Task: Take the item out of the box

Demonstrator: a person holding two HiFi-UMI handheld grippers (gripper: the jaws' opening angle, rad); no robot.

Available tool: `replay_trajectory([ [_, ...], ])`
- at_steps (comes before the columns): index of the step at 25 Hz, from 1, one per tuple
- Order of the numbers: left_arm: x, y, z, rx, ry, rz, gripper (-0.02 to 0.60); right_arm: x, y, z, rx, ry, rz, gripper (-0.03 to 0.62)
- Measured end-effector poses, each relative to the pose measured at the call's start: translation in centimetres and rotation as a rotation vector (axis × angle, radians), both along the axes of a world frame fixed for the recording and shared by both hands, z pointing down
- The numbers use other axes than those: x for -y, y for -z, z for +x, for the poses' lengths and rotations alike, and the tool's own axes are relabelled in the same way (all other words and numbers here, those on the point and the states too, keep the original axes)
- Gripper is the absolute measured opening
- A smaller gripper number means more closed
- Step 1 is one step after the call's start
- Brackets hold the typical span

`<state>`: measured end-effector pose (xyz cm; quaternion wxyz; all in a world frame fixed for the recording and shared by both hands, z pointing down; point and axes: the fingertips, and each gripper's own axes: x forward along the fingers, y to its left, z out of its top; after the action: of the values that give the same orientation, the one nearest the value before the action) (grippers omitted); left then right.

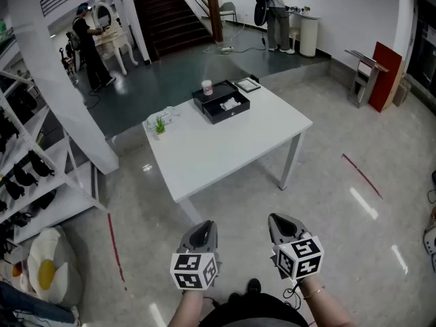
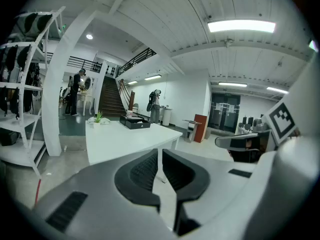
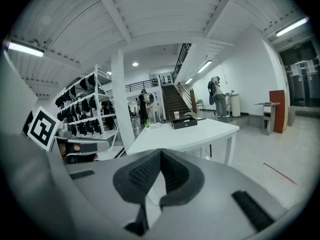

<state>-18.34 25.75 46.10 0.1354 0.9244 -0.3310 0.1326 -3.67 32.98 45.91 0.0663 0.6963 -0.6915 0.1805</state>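
1. Room: pale glossy floor (image 1: pixel 354 182), with a dark staircase (image 1: pixel 167 12) at the far end. A white pillar (image 1: pixel 61 80) and a white shelf rack (image 1: pixel 27 169) holding dark gear stand on the left. One person (image 1: pixel 85 46) stands far left, another (image 1: pixel 276 12) by the far wall.
2. White table (image 1: pixel 225 142): set corner-on to the person wearing the head camera, so its near corner points at the grippers. The near half is bare.
3. Left gripper (image 1: pixel 202 229): held low over the floor, well short of the table's near corner. It is roughly level, nose aimed at the table, marker cube (image 1: pixel 194 270) at the back. In the left gripper view the jaws meet at the tips (image 2: pixel 160 151), closed with nothing between them.
4. Right gripper (image 1: pixel 283 225): beside the left one, not touching it, in the same pose and about level with it. Jaws closed tip to tip (image 3: pixel 161 151) and empty. A bracelet (image 1: pixel 315 293) shows on the wrist behind it.
5. Black box (image 1: pixel 228 116): lid off, lying flat near the table's far corner.
6. Item (image 1: pixel 230 103): white, lying inside the box towards its right side. It is too small to identify.
7. Cup (image 1: pixel 207 87): white, upright at the far edge, just beside the box.
8. Flat frame (image 1: pixel 247 84): at the far corner, right of the box.
9. Small green plant (image 1: pixel 160 125): at the table's left corner.
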Motion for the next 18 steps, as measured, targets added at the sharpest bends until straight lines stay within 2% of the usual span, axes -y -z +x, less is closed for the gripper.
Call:
replay_trajectory([
  [18,1.1,-0.5,3.8,0.014,0.007,-0.011,0.032,1.7,-0.6,3.7,0.014,-0.002,0.014,0.003],
])
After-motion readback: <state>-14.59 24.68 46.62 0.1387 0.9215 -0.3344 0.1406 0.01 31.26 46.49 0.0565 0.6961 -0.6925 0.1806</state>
